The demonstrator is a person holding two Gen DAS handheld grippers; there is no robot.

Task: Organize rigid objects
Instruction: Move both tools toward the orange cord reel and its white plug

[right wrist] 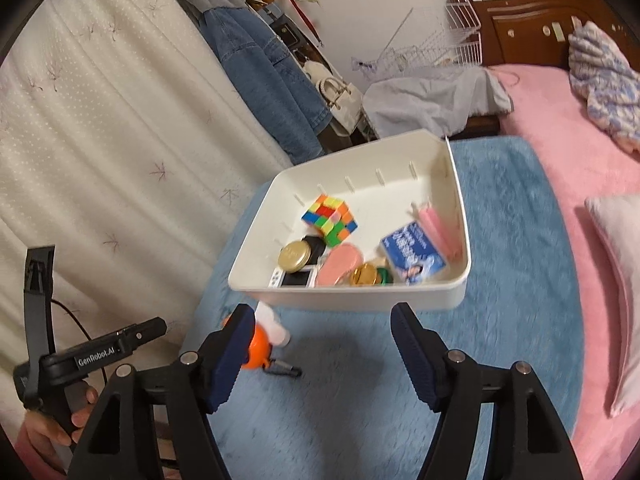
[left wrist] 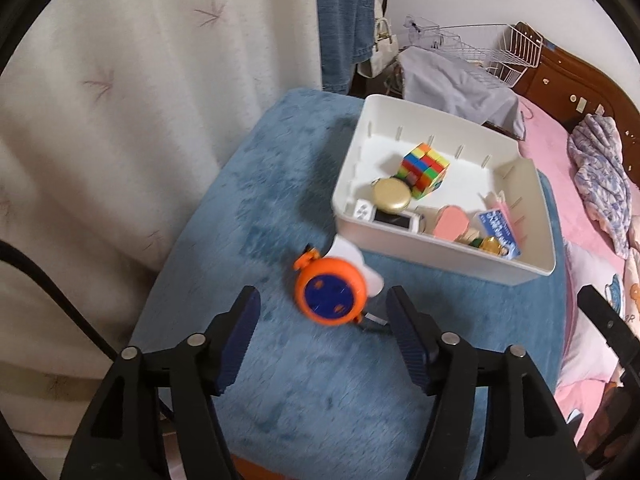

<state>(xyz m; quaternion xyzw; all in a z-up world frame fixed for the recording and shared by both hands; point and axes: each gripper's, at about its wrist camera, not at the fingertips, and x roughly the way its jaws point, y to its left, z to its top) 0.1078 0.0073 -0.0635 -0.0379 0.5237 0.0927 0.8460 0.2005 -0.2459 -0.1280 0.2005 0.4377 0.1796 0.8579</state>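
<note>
An orange round tape measure (left wrist: 330, 293) with a blue face lies on the blue fuzzy mat (left wrist: 256, 216), just in front of the white bin (left wrist: 440, 256). A small white object (left wrist: 352, 258) lies beside it. My left gripper (left wrist: 320, 320) is open and empty, its fingers on either side of the tape measure, a little short of it. In the right wrist view the tape measure (right wrist: 258, 350) is partly hidden behind my left finger. My right gripper (right wrist: 324, 344) is open and empty before the bin (right wrist: 360, 300). The bin holds a colour cube (right wrist: 329, 219), a gold tin (right wrist: 294, 257), a blue box (right wrist: 412, 254) and other small items.
A cream curtain (left wrist: 120, 120) hangs to the left. A pink bed (right wrist: 560, 128) with a pillow (right wrist: 620, 280) lies to the right. A denim jacket (right wrist: 264, 80), bags and white wire baskets (left wrist: 500, 56) stand behind the mat.
</note>
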